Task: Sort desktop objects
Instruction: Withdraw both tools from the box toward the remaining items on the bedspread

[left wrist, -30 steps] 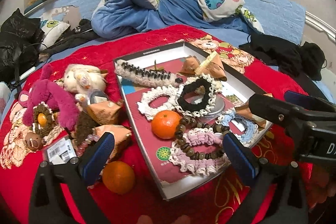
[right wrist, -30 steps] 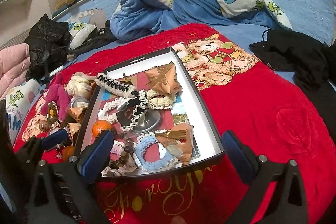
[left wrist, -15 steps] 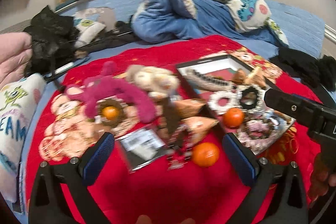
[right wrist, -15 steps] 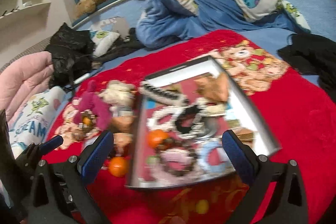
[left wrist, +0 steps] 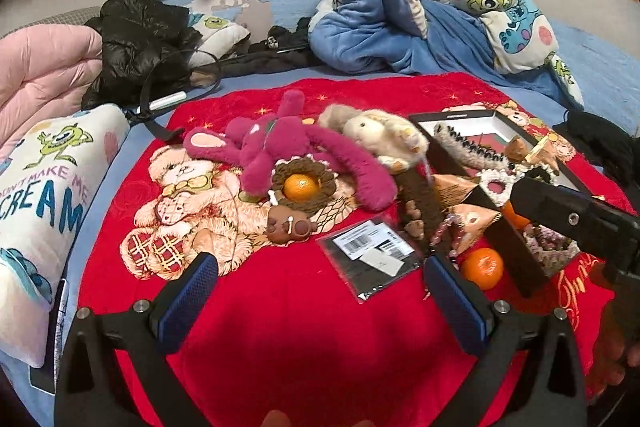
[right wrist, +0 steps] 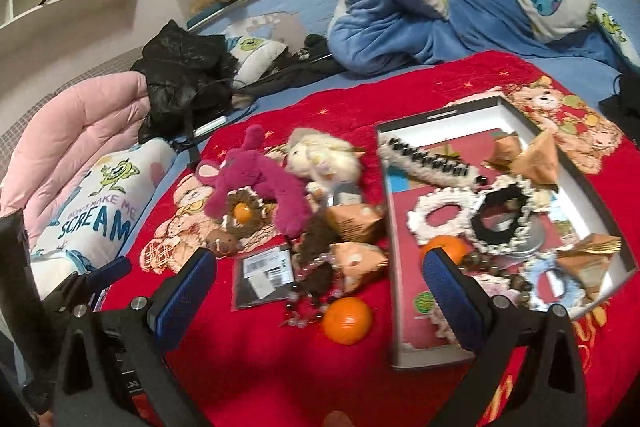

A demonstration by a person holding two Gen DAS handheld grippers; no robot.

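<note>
Both grippers' jaws spread, empty. Loose orange [right wrist: 346, 319] near the tray [right wrist: 434, 357]: firm, round, rolls; grip across its middle. Bead string [right wrist: 306, 301] beside it: limp, slippery.

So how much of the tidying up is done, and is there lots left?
Partly done. The tray already holds scrunchies, a hair clip and an orange. Nothing is in hand: the left hand-held gripper and the right hand-held gripper are both open and empty. Left on the red blanket: the pink plush, the cream plush, two oranges, the barcode packet and beads.
</note>
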